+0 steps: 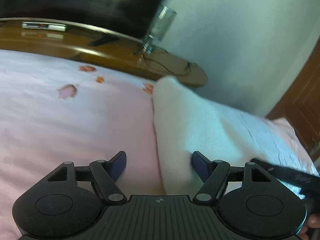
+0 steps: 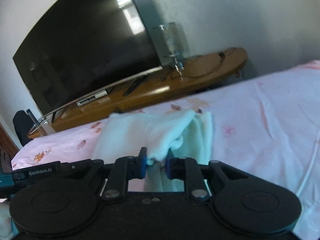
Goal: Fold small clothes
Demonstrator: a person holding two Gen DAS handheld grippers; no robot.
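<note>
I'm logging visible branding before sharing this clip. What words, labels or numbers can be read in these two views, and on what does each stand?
"GenRobot.AI": white lettering on the black body of the left gripper, seen at the left edge of the right wrist view.
Unreadable: pale marks on the right gripper's black arm in the left wrist view, blurred.
Unreadable: the silver device on the wooden TV stand, too blurred for any text.

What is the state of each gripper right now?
Left gripper: open, holding nothing.
Right gripper: closed on a fold of the white cloth.
</note>
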